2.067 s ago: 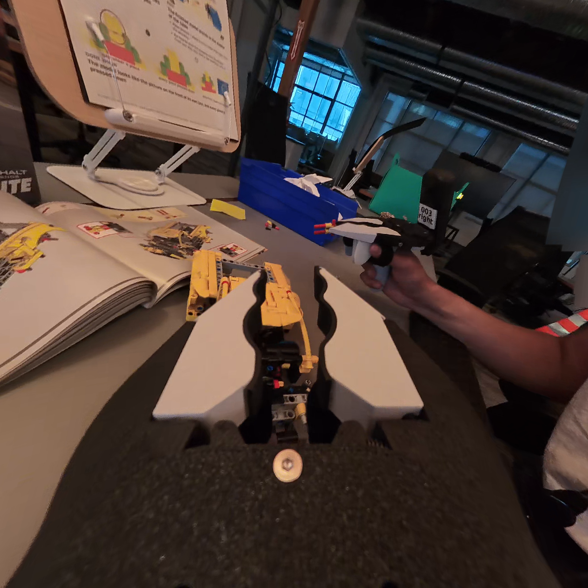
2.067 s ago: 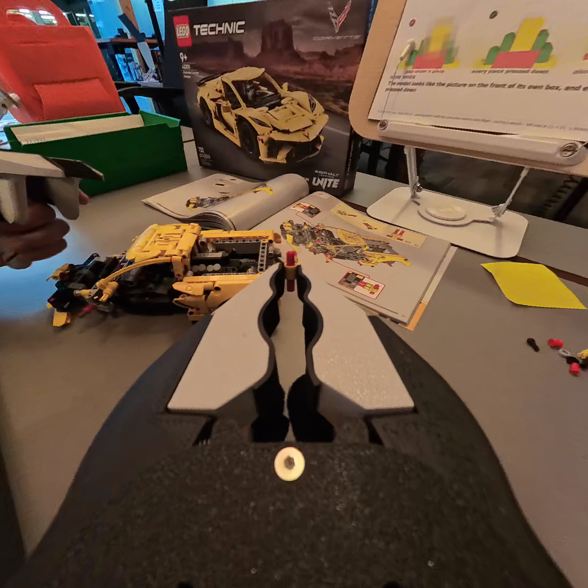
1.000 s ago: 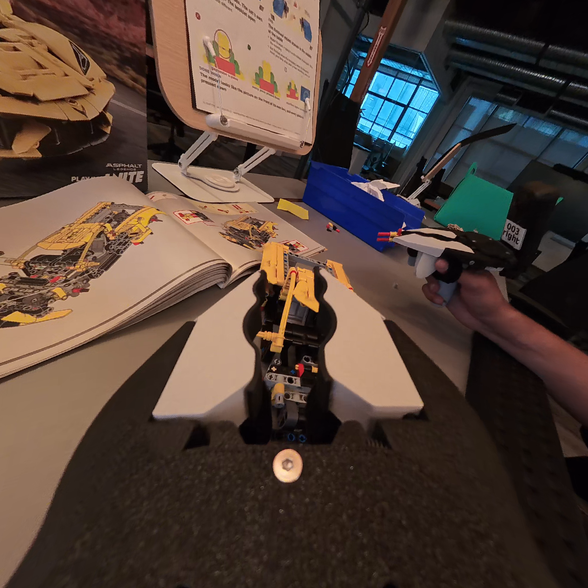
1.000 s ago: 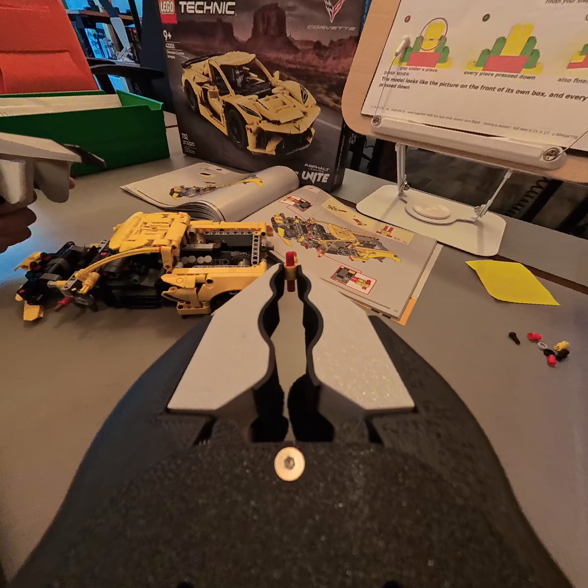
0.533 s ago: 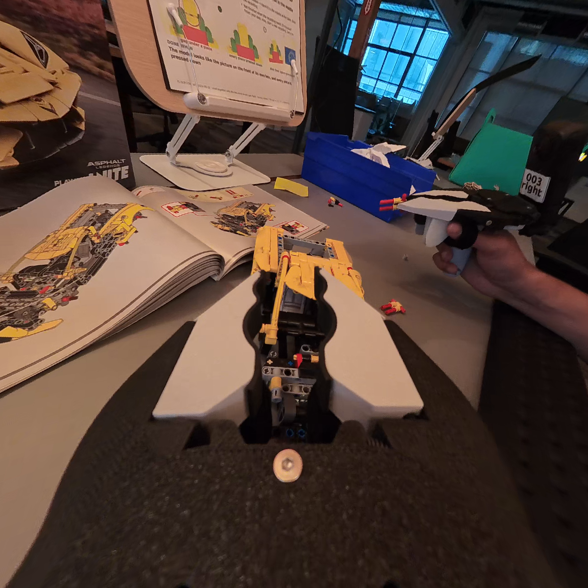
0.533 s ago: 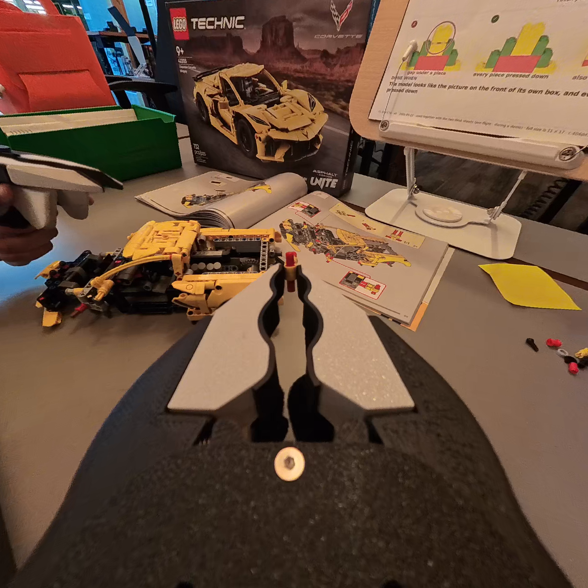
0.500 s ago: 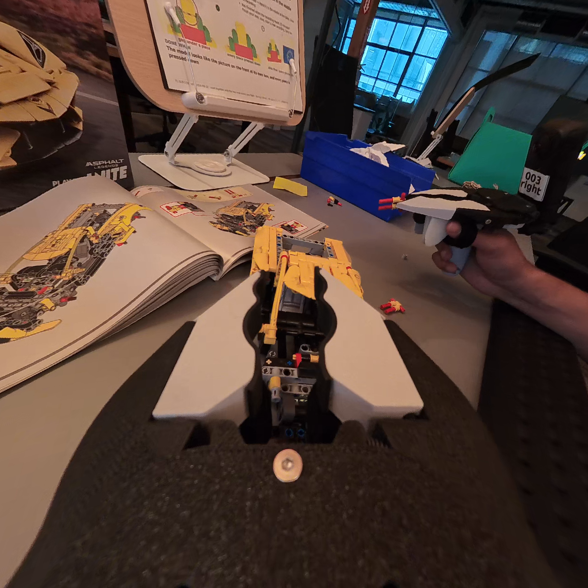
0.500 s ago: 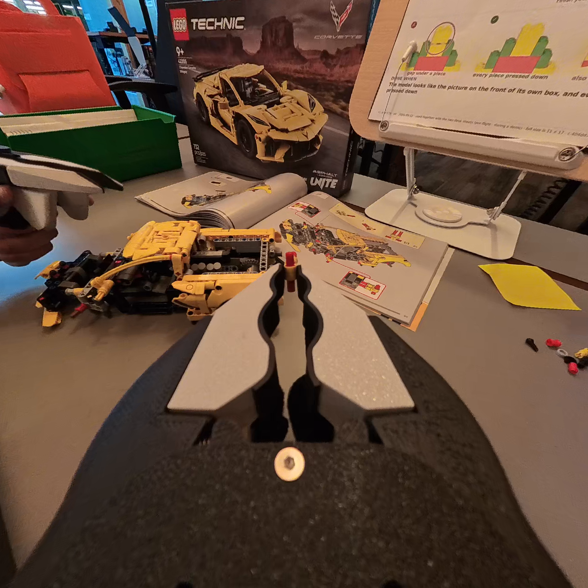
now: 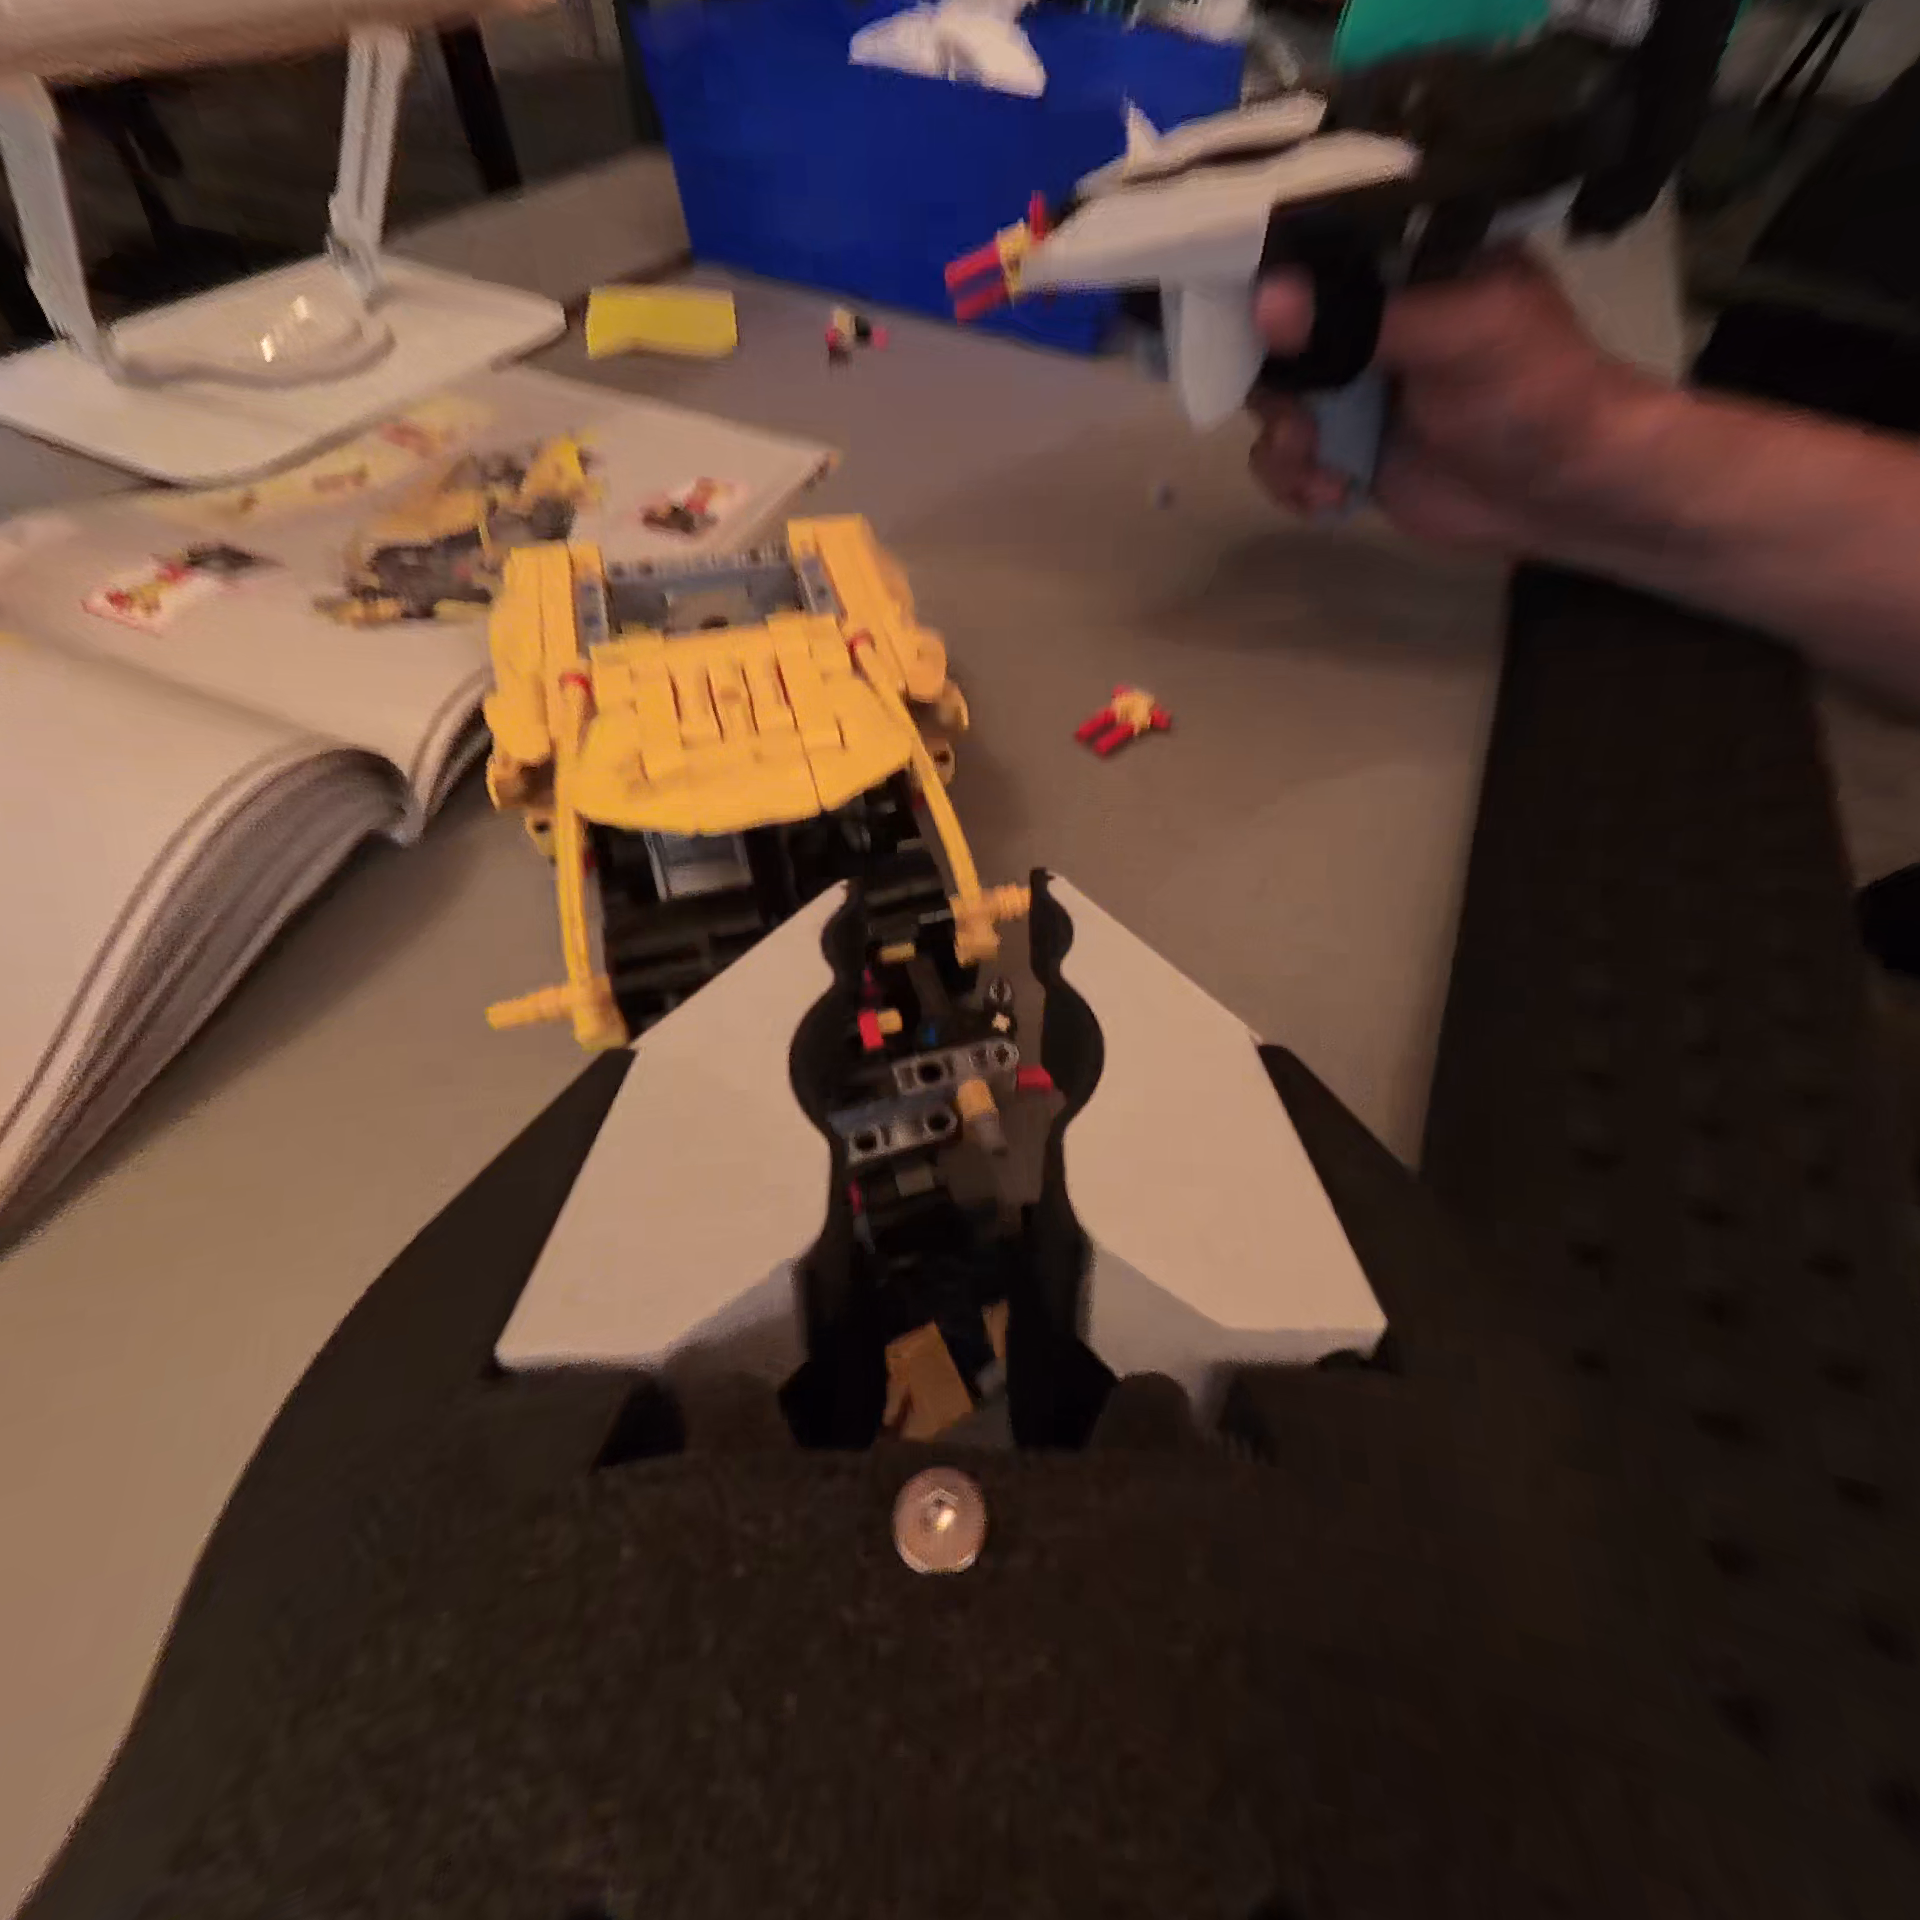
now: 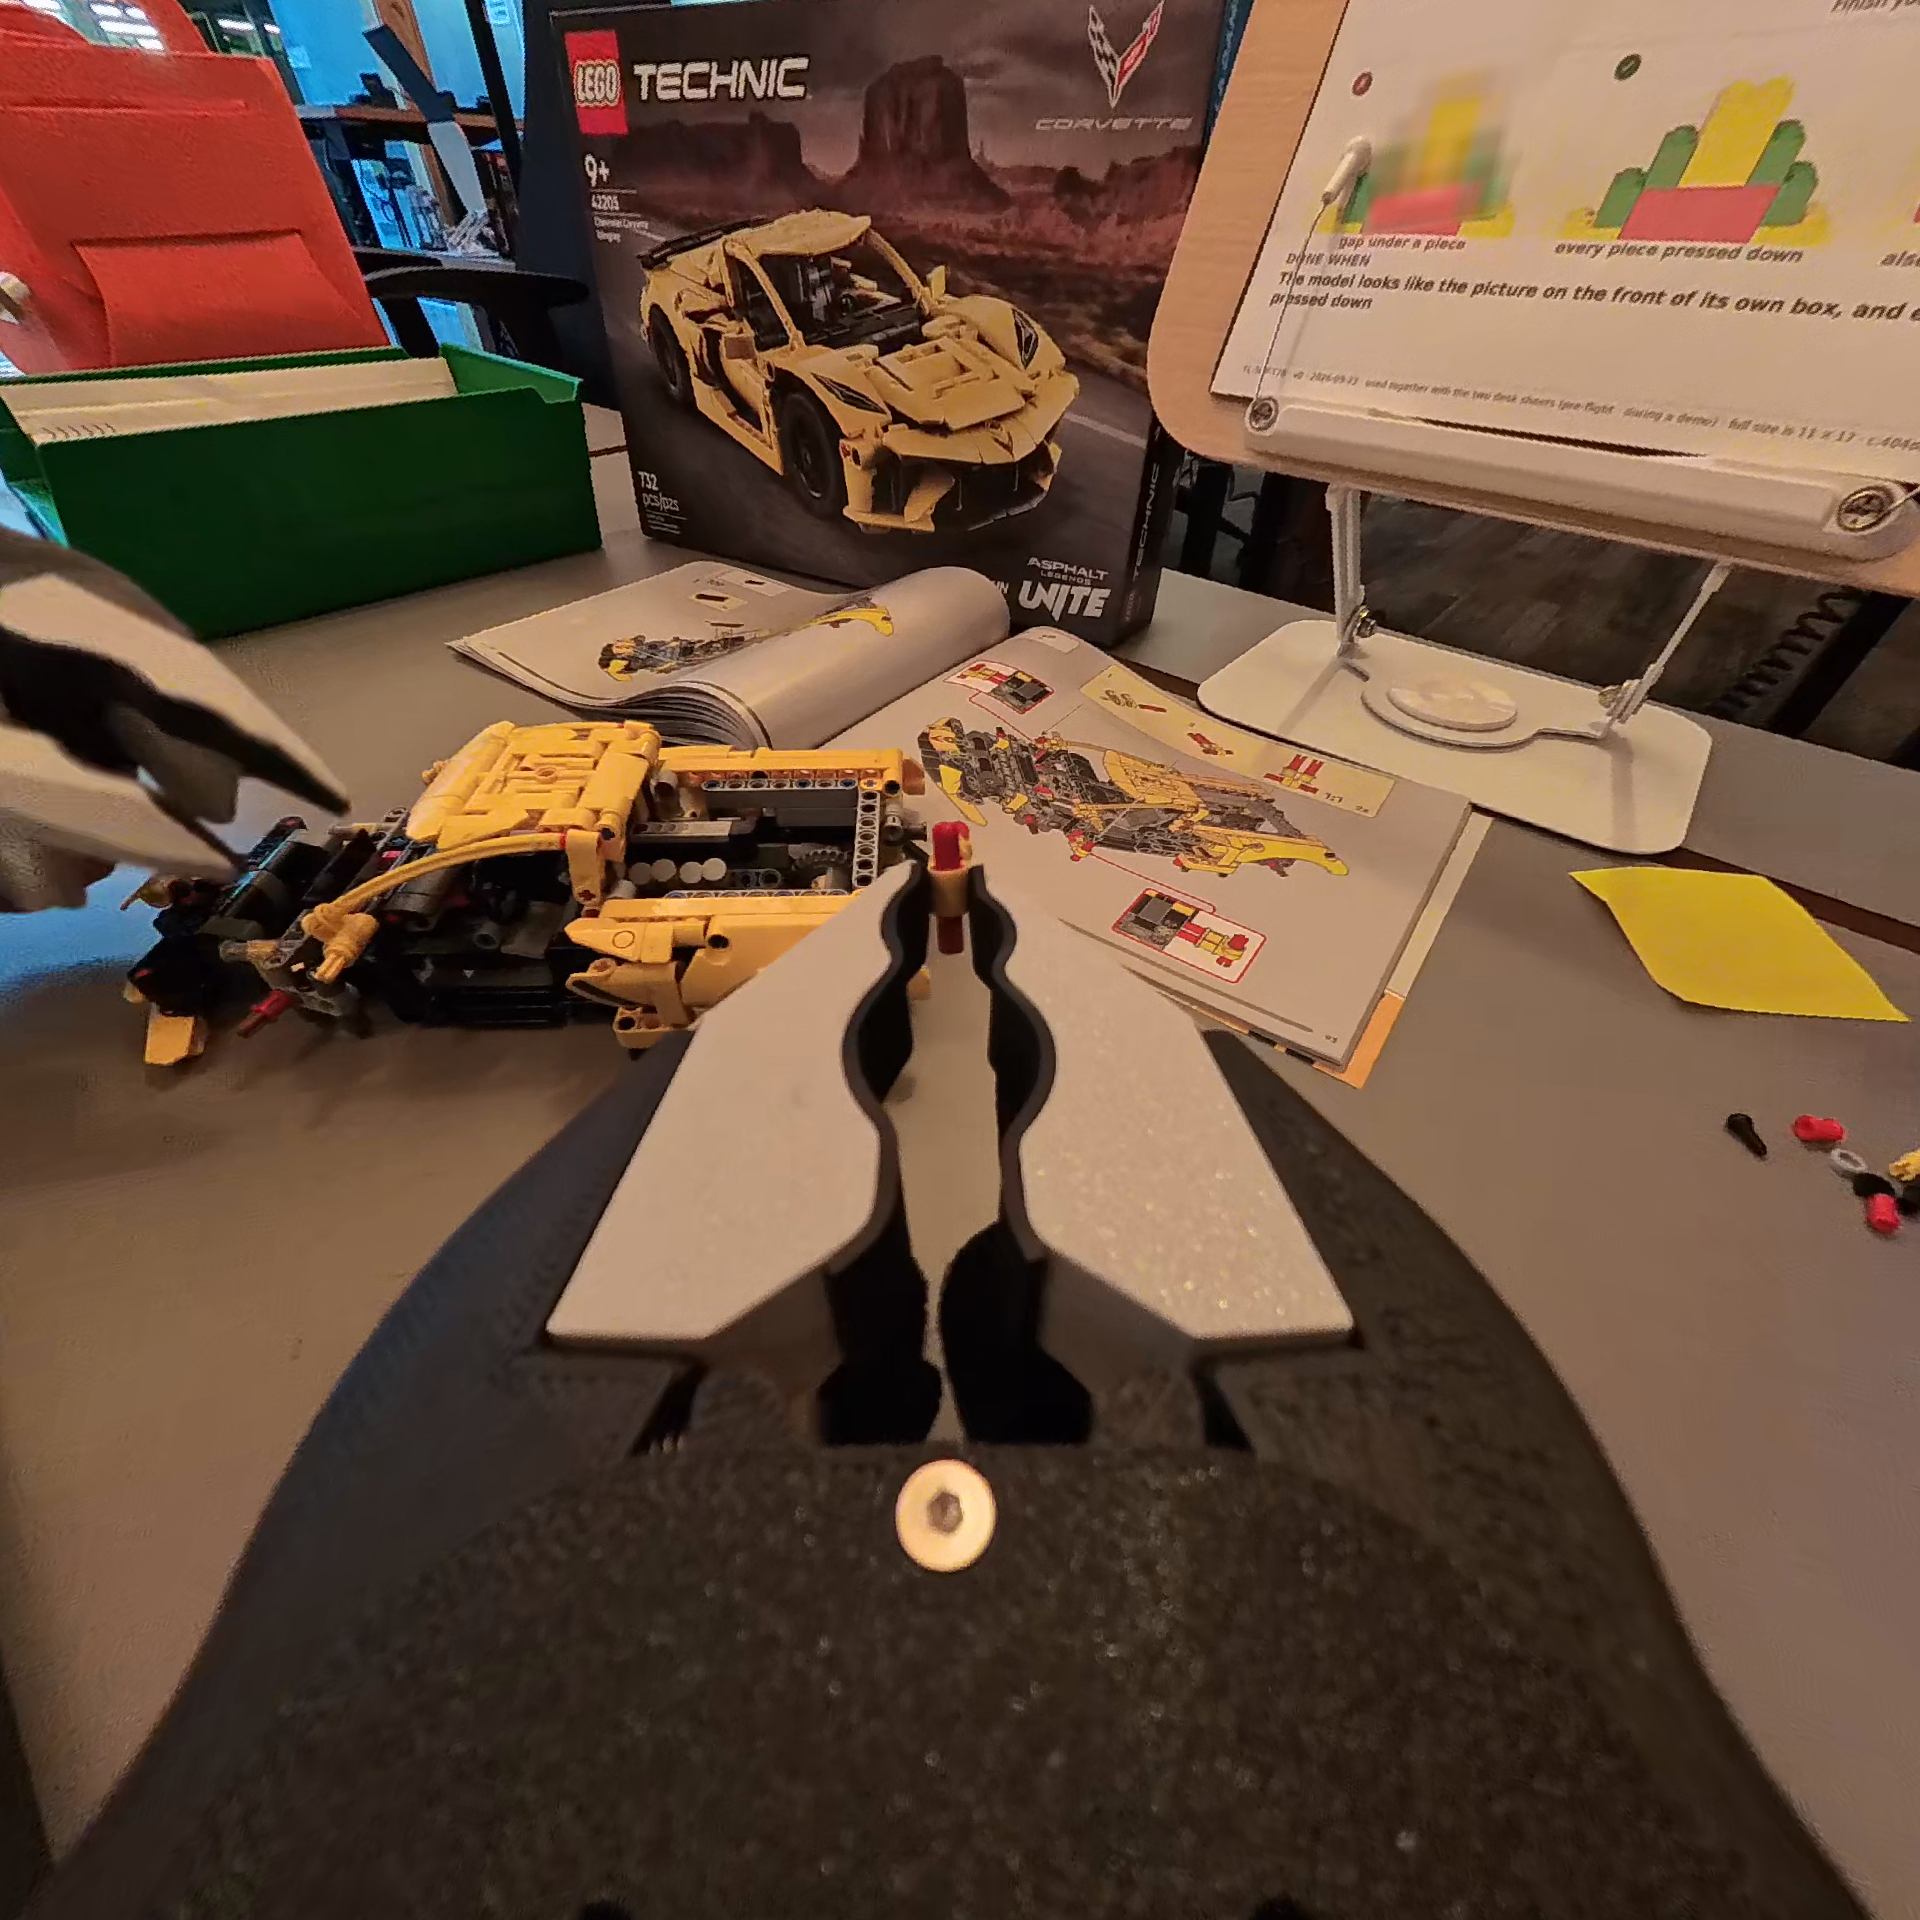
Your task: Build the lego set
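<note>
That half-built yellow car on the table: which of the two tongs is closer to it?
Left. The left tongs straddle the black end of the yellow car, though whether they grip it is unclear. The right tongs hover beside its other end, pinching a small red-and-tan piece.

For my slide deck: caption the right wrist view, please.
Right gripper pinches a red-and-tan pin assembly beside the half-built yellow car.

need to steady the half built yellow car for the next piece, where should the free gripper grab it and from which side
Judging from its shape, grip the black front frame of the car, coming in lengthwise from that end, where the left gripper already is. It is narrow, bare beams there, while the yellow panels are wider and could pop off. The right gripper is busy with a red and tan pin.
</note>
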`<state>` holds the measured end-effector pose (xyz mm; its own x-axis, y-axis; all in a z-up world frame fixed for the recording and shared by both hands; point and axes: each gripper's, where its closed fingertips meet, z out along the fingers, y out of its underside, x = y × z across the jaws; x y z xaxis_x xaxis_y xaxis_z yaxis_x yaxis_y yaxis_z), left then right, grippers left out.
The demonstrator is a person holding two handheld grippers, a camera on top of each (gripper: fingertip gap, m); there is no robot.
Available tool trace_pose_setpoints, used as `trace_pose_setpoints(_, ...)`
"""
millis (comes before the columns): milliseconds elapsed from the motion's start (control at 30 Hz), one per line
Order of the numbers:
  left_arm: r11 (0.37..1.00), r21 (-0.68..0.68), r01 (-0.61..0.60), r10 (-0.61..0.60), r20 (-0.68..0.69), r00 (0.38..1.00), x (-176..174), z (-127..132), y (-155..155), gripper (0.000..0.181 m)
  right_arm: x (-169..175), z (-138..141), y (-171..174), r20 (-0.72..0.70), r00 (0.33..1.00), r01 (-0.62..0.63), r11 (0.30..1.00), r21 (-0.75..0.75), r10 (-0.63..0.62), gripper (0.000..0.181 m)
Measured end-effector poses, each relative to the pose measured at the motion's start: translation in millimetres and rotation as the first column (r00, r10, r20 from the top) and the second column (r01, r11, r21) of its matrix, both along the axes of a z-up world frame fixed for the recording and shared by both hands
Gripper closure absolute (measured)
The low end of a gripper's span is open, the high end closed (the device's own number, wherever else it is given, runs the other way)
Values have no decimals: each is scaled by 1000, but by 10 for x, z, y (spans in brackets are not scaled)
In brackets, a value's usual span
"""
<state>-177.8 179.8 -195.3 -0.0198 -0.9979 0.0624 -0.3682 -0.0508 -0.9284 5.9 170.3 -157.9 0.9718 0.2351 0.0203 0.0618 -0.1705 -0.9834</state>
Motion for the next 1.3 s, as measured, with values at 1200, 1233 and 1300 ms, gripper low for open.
trace_pose_setpoints(1200,957,-105,-271,240,-237,941,298,-259,-85,175,-967,-183,-213,58,910,-406,910,-82,411,176)
trace_pose_setpoints(1233,948,-153,-279,242,-223,944,307,-194,-77,175,-1035,-221,-257,44,901,-425,900,-101,431,176)
trace_pose_setpoints(1300,923,-253,-289,245,-191,951,322,-60,-55,175,-1151,-304,-329,15,891,-446,883,-147,453,176)
